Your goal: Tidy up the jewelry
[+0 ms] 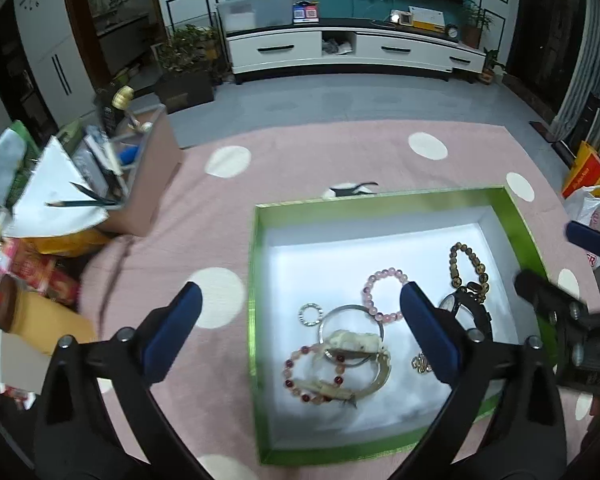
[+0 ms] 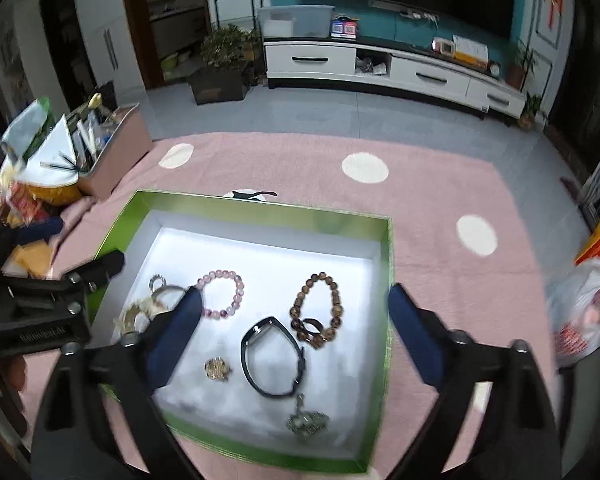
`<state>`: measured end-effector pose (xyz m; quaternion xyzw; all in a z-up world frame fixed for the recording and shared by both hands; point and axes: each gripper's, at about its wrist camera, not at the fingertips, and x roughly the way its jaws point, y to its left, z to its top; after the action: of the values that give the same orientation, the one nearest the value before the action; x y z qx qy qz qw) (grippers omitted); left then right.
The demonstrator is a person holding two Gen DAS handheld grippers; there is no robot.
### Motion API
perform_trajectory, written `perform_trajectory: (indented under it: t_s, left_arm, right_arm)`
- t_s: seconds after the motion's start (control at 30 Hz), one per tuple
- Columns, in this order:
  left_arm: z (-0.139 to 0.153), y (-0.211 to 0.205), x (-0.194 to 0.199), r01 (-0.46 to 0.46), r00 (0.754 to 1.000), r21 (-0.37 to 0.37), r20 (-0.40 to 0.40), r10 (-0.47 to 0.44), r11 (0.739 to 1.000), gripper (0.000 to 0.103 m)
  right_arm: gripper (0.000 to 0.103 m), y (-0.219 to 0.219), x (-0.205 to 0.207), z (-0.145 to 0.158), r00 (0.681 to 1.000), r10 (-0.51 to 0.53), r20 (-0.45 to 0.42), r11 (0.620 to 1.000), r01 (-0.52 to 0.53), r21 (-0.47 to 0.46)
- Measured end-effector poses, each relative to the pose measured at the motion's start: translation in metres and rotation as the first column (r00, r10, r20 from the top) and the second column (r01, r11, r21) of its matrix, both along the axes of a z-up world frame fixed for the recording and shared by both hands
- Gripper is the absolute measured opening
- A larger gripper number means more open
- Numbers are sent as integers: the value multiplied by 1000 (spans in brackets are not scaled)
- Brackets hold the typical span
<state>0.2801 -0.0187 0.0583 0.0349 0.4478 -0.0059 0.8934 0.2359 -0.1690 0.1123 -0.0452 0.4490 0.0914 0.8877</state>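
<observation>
Both claws hang over the green box (image 1: 260, 280) with nothing in them, so I judge this a pause between pieces: the jewelry lies inside on the white bottom and the next pick is not yet chosen.

Going left to right, the left claw (image 1: 300, 328) stands spread wide, one blue finger over the rug and the other over the box interior, clear of everything. Below it sits a tangle: a small silver ring (image 1: 310, 314), a silver bangle (image 1: 342, 314), a red bead bracelet (image 1: 296, 376) and a pale carved piece (image 1: 354, 340), overlapping one another. A pink bead bracelet (image 2: 222, 294) lies apart toward the middle, with a small gold charm (image 2: 217, 369) nearer the front edge. Then come a black watch (image 2: 272, 356), a brown bead bracelet (image 2: 318, 308) touching it, and a silver pendant (image 2: 308, 422) at the front. The right claw (image 2: 294, 330) is spread wide too, straddling the watch from above and touching nothing.

The next move, I think, calls for lowering onto one loose piece; the tangle at the left would need separating, and thin rings lying flat could slip from the pads.

The box rests on a pink rug (image 2: 440, 184) with white dots, on a grey floor. A cluttered carton (image 1: 148, 184) stands at the left, a white TV cabinet (image 1: 340, 48) along the teal far wall, potted plants (image 2: 224, 48) beside it, and a plastic bag (image 2: 580, 312) at the right.
</observation>
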Motion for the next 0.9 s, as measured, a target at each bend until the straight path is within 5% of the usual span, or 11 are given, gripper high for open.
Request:
perform_trajectory:
  t_s: [0.13,0.47,0.9]
  left_arm:
    - [28,4,-8,-28,1000,15,-8,28,1000,101]
    - [92,5,-31,-27,999,-18,39,27,999,101]
    - [94,0,-33,-41,999,16,31,41,999,101]
  right_arm:
    - [102,8,-7,24,1000,24,-15,997,-25,-68]
    - [102,3,-17,88,1000,-8,18,999,8,-40]
    - [102,-4,-16,91,999,-31,14,999,31,-29]
